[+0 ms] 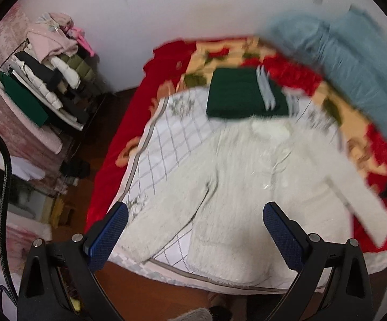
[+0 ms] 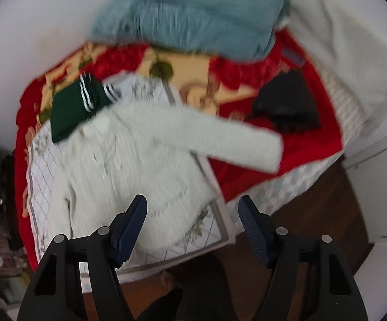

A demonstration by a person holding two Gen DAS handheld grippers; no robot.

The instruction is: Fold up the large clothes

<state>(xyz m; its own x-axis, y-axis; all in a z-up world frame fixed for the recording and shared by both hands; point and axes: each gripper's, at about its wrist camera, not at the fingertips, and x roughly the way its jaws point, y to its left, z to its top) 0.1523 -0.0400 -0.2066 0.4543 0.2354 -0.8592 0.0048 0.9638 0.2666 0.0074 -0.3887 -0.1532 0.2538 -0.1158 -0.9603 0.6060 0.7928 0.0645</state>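
A white fuzzy sweater (image 1: pixel 247 187) lies spread flat on a white checked sheet (image 1: pixel 172 133) on the bed; it also shows in the right wrist view (image 2: pixel 129 160), with one sleeve (image 2: pixel 233 139) stretched to the right over the red blanket. My left gripper (image 1: pixel 194 211) is open and empty, held above the sweater's lower part. My right gripper (image 2: pixel 192 204) is open and empty, above the sweater's lower right hem near the bed edge. A folded dark green garment (image 1: pixel 239 93) with white stripes lies beyond the sweater's collar.
A red flowered blanket (image 1: pixel 129 123) covers the bed. A folded blue blanket (image 2: pixel 193 24) lies at the head, a dark garment (image 2: pixel 287 104) at the right. A rack of piled clothes (image 1: pixel 51 75) stands left of the bed. The floor (image 2: pixel 314 214) is brown wood.
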